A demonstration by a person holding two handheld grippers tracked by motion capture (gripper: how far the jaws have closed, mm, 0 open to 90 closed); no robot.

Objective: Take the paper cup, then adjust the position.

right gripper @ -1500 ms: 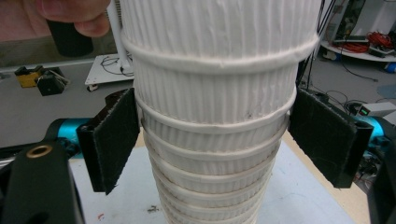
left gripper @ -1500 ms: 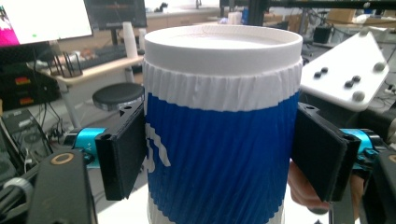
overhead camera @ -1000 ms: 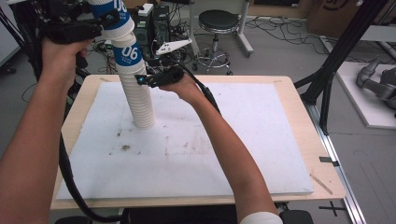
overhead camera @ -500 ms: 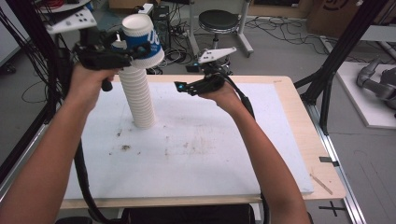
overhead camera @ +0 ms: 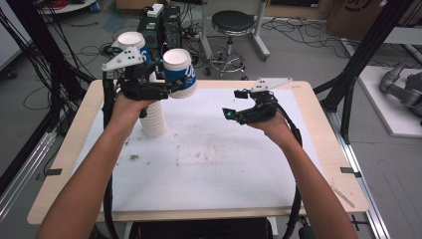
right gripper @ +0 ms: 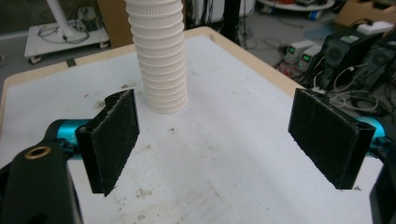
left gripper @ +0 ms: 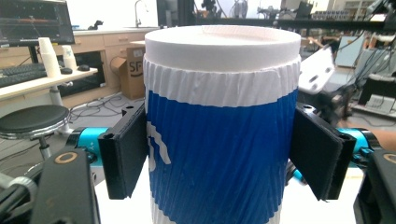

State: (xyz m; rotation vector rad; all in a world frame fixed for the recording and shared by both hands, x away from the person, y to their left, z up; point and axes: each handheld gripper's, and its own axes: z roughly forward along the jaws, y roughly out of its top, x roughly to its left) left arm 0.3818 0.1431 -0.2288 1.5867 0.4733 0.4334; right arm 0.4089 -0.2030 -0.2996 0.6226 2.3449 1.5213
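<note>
I am holding 1 blue cup [left gripper: 219, 140] between my left gripper [overhead camera: 164, 89] jaws, right gripper [overhead camera: 234, 113] jaws wide; I should lower it upright, gently.

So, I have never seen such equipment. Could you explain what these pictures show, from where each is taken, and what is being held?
There is no robot here. A person stands at a table and holds a hand tool with two black jaws in each hand. The high view looks down from above the person. The other two pictures come from small cameras riding on the tools, looking along their jaws.

On the white sheet of the table stands a tall stack of white ribbed cups, with one blue and white cup on top.

The left gripper holds a separate blue and white cup in the air, beside the stack, jaws pressed on both sides. The right gripper is open and holds nothing, above the table.
</note>
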